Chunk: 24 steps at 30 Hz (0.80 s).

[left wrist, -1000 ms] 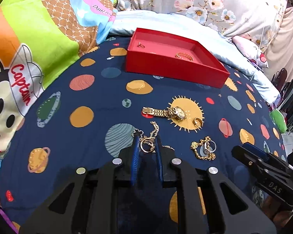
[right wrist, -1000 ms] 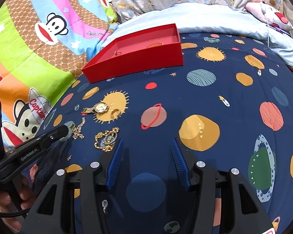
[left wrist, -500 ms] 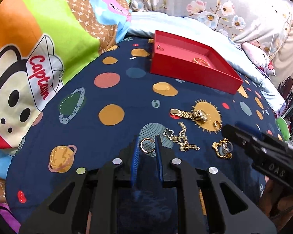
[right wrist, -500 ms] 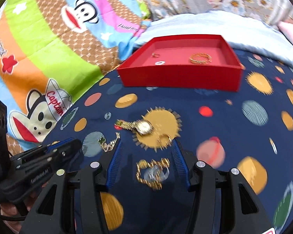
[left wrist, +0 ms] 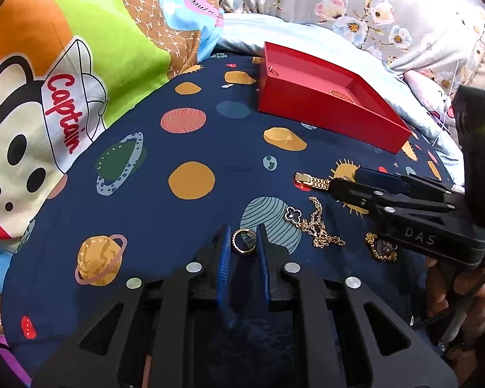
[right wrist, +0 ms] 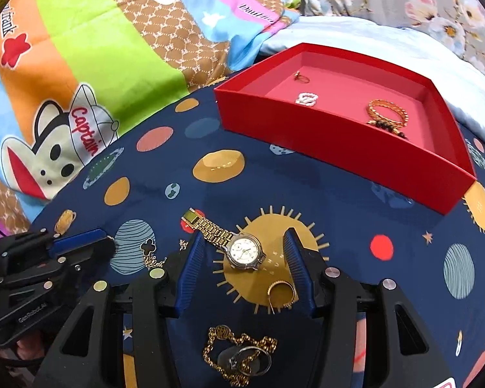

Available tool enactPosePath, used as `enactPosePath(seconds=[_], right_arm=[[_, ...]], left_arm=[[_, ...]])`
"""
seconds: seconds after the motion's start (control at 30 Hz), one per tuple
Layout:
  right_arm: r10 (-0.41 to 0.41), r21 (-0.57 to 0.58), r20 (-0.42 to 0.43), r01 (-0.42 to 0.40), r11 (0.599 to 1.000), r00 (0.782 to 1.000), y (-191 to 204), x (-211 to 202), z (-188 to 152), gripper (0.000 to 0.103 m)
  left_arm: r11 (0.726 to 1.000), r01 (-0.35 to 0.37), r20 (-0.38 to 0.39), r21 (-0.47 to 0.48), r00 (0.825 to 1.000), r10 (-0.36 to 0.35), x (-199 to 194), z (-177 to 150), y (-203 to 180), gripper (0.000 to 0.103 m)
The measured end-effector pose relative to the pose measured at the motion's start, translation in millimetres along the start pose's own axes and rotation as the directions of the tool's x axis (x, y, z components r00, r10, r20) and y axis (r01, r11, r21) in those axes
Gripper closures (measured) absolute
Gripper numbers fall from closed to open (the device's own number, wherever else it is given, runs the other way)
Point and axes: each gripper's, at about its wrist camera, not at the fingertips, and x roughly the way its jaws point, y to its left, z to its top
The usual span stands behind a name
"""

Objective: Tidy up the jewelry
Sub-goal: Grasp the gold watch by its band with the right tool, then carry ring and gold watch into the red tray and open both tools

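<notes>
Gold ring (left wrist: pixel 243 241) upright, pinched between blue pads. Gold watch (right wrist: pixel 242 252) flat on navy bedspread (right wrist: pixel 339 226), second ring (right wrist: pixel 281 292) beside it. Clover necklace (left wrist: pixel 313 223) and chain (right wrist: pixel 239 352) nearby. Red tray (right wrist: pixel 339 142) holds three pieces.

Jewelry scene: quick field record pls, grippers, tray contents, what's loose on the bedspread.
left gripper: shut on gold ring
right gripper: open, fingers either side of gold watch
red tray: holds gold bracelet, white beaded ring, small gold ring
loose on bedspread: gold watch, plain gold band, clover pendant chain, gold chain with silver ring
</notes>
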Motion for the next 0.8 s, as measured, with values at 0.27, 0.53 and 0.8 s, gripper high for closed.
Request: enactPosePath(seconds=[0.27, 0.53, 0.8], right_arm=[[-0.014, -0.006, -0.004, 0.014, 1.0, 1.0, 2, -4, -5, 0.081], [-0.041, 0.121, 0.039, 0.036, 0.992, 0.998, -9, -28, -26, 0.082], [-0.093, 0.195, 0.095, 0.073, 0.978, 0.991, -19, -63, -36, 0.082]], left_arm=[[1.0, 0.002, -0.001, 0.0, 1.0, -0.002, 0, 0, 0, 0.087], [1.0, 0.003, 0.0, 0.0, 1.0, -0.003, 0, 0, 0, 0.087], [1.0, 0.024, -0.007, 0.0, 1.0, -0.024, -3, 4, -4, 0.087]])
